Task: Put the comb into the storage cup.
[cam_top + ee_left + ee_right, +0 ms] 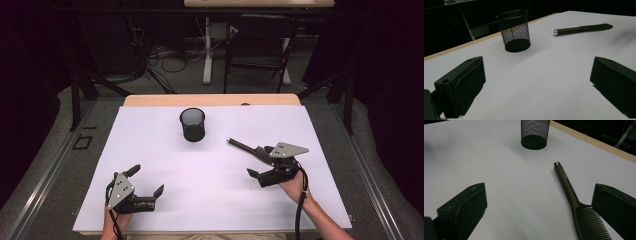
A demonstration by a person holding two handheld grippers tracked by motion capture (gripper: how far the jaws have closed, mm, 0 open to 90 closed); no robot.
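Right gripper (264,163) spread wide, nothing pinched; comb (574,200) lies flat on the white table (210,200) between its jaws, teeth just beside one jaw. Small lettering seen on comb handle, unreadable. Left gripper (148,180) also spread wide, nothing held. Mesh cup (192,124) stands upright, apart

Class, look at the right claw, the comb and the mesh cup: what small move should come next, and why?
Probably shift the right claw sideways over the comb handle and close. Its jaws stand open, with the comb lying flat on the table beside one jaw, not yet between them.
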